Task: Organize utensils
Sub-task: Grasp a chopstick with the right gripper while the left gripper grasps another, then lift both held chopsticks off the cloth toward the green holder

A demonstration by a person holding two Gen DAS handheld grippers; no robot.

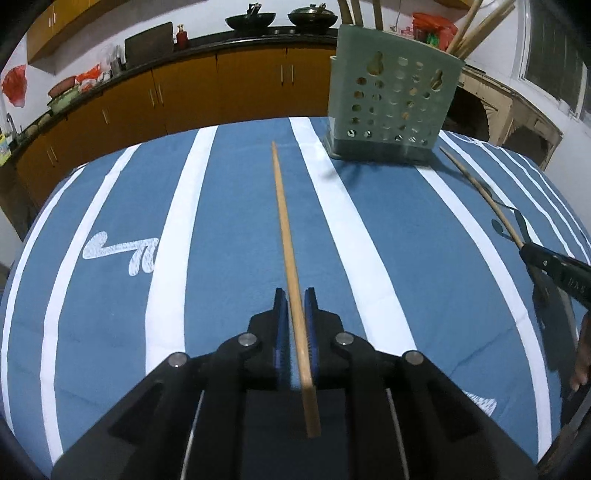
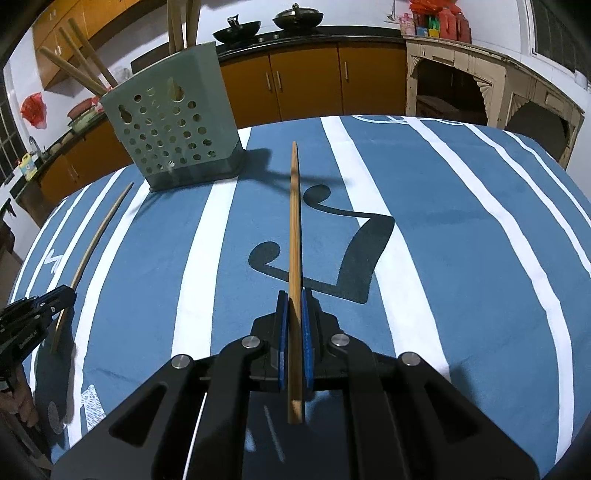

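A wooden chopstick (image 1: 282,206) runs forward between the blue pads of my left gripper (image 1: 294,291), which is shut on it near its thick end. My right gripper (image 2: 294,293) is shut on a second chopstick (image 2: 294,206), whose tip points away over the cloth. A pale green perforated utensil holder (image 1: 391,99) stands upright at the far side with several chopsticks sticking out of it. In the right wrist view the holder (image 2: 173,129) is far left and the left gripper (image 2: 70,291) with its chopstick (image 2: 103,225) is at the left edge. The right gripper (image 1: 524,249) shows at the left wrist view's right edge.
A blue cloth with white stripes (image 2: 424,221) covers the table. Behind it runs a dark counter with orange cabinets (image 1: 229,88) and two woks (image 1: 251,20). A pale carved cabinet (image 2: 461,81) stands at the far right. A hand (image 1: 583,354) shows at the right edge.
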